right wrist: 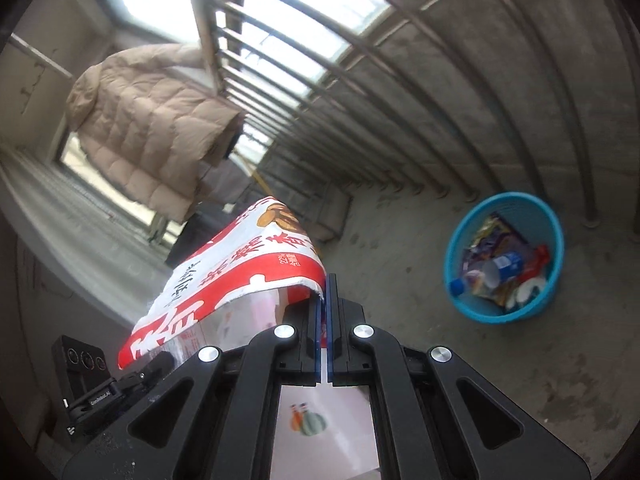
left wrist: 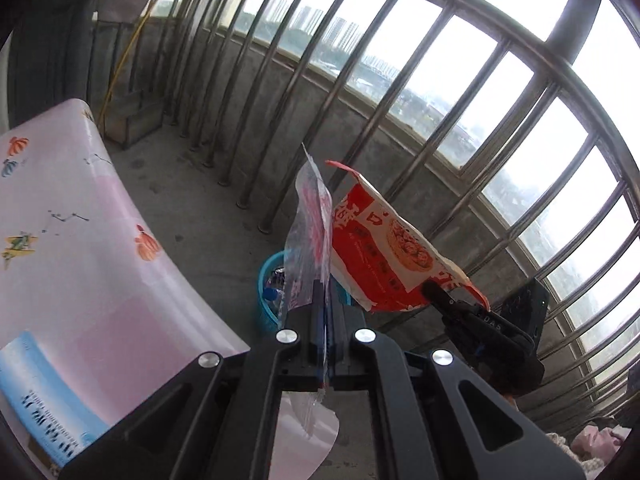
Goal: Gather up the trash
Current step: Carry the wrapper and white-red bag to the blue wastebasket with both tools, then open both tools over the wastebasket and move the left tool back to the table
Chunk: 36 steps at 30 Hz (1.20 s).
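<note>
The left gripper [left wrist: 325, 280] has its jaws clamped on a clear crinkled plastic wrapper with red print [left wrist: 310, 236], which stands up from the pads and also trails out behind them. The right gripper [right wrist: 325, 286] has its jaws pinched on one edge of a red-and-white printed food packet [right wrist: 236, 276], most of which hangs unsupported toward nine o'clock of the jaws.

What could go wrong, as I judge it: both pieces are light, floppy film held by a thin margin. The packet is gripped only at its rim, so a quick swing could peel it out of the pads or let it flap onto the concrete floor [right wrist: 400, 264] short of the round blue plastic basket [right wrist: 472, 300]. On release, film may cling to a pad or drift past the rim. The two grippers are close together, so the packet could snag the other tool.

The right wrist view shows the basket whole, at about three o'clock, on the floor by the railing, with a blue-capped bottle and wrappers inside. The left wrist view shows only a sliver of basket rim [left wrist: 262, 280] behind the wrapper, but it alone shows the pink patterned bench [left wrist: 80, 220] at nine o'clock and the right gripper [left wrist: 434, 294] from outside, gripping the packet [left wrist: 384, 256].
</note>
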{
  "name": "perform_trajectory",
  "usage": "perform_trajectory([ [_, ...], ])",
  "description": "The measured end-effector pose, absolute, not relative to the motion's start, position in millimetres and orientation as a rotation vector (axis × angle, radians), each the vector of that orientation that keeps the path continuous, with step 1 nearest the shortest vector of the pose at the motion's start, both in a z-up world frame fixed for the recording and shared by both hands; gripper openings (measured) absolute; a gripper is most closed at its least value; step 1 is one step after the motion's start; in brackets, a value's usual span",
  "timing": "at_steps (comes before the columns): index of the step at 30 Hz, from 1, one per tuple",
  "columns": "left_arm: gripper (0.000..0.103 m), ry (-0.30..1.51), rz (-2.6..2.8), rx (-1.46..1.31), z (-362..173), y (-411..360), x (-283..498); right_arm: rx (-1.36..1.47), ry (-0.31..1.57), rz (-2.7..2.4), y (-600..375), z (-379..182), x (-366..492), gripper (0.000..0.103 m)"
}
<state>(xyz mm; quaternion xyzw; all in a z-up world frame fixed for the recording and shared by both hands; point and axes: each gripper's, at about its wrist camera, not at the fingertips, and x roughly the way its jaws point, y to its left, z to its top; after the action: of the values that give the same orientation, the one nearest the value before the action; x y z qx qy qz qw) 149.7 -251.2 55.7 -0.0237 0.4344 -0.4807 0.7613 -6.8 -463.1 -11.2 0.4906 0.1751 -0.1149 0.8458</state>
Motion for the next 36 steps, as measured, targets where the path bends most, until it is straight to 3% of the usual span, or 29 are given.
perform_trajectory([
  [9, 0.000, 1.248, -1.015, 0.061, -55.5, -427.6, 183.6, 1.242, 0.523, -0.542, -526.2, -114.4, 0.4, 0.002],
  [13, 0.003, 1.281, -0.981, 0.084, -90.2, -481.8, 206.7, 1.288, 0.577, -0.643, -551.6, -153.2, 18.5, 0.011],
  [15, 0.029, 1.309, -0.952, 0.118, -113.2, -504.9, 216.0, 1.266, 0.623, -0.694, -564.5, -173.5, 33.0, 0.032],
  [16, 0.053, 1.333, -0.922, 0.139, -124.8, -512.4, 220.5, 1.246, 0.650, -0.707, -569.9, -185.7, 41.8, 0.054],
  [17, 0.054, 1.338, -0.896, 0.136, -131.5, -518.3, 222.7, 1.234, 0.685, -0.719, -573.4, -197.3, 48.7, 0.059],
  [19, 0.054, 1.357, -0.884, 0.117, -139.3, -521.2, 221.5, 1.232, 0.746, -0.733, -576.3, -214.2, 53.2, 0.059],
  [25, 0.054, 1.355, -0.982, 0.046, -128.5, -508.6, 217.4, 1.241, 0.669, -0.712, -569.2, -209.0, 28.7, 0.064],
  [36, 0.054, 1.167, -1.016, -0.039, -41.5, -452.3, 197.7, 1.135, 0.601, -0.645, -542.7, -167.3, 1.0, 0.064],
])
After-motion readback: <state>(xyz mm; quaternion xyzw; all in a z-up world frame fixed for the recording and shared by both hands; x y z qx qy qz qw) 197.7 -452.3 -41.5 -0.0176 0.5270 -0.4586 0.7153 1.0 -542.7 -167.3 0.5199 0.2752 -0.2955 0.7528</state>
